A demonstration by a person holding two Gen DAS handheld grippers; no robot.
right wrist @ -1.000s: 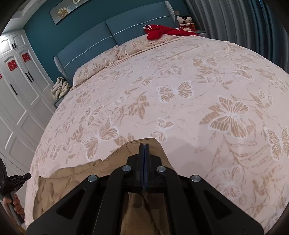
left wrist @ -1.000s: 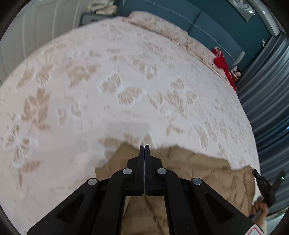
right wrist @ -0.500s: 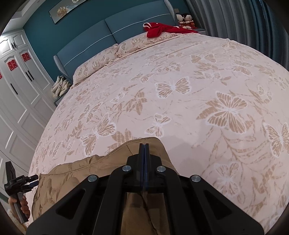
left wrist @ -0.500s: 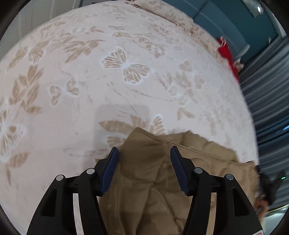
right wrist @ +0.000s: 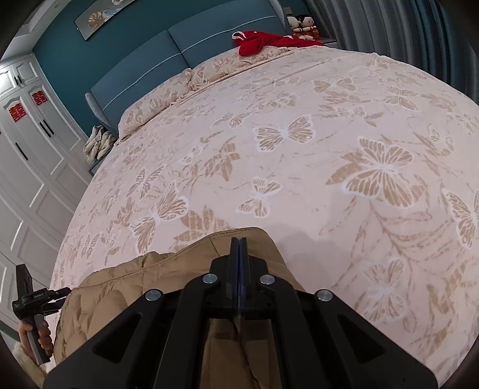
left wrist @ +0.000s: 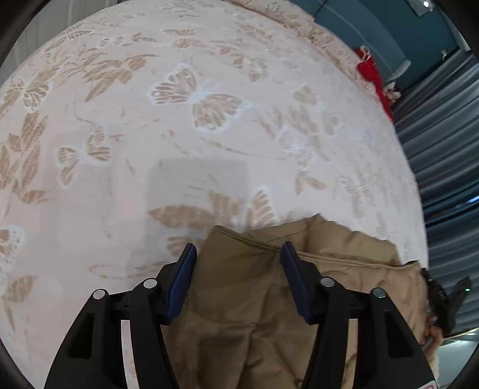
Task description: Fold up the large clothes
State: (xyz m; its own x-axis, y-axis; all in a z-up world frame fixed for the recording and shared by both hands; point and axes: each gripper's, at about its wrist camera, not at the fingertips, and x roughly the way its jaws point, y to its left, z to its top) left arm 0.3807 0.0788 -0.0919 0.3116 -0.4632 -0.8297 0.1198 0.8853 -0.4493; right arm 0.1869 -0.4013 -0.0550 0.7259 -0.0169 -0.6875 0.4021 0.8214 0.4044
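Observation:
A tan quilted jacket [left wrist: 251,287] lies on the butterfly-print bed cover [left wrist: 179,134], near its foot. My left gripper [left wrist: 238,254] is open, its blue pads on either side of the jacket's near corner, not gripping it. My right gripper [right wrist: 238,242] is shut on the jacket's other corner [right wrist: 185,269], with cloth pinched between the pads. In the right wrist view the left gripper [right wrist: 30,302] shows at the far left, held in a hand. In the left wrist view the right gripper [left wrist: 443,302] shows at the far right edge.
A red garment [right wrist: 263,43] and two dolls [right wrist: 301,24] lie by the blue headboard [right wrist: 209,39]. White wardrobe doors [right wrist: 27,143] stand on the left. Grey curtains [left wrist: 443,149] hang along the bed's right side.
My left gripper has opened and let go of the jacket's corner, which now lies on the bed. The right gripper stays shut on its corner.

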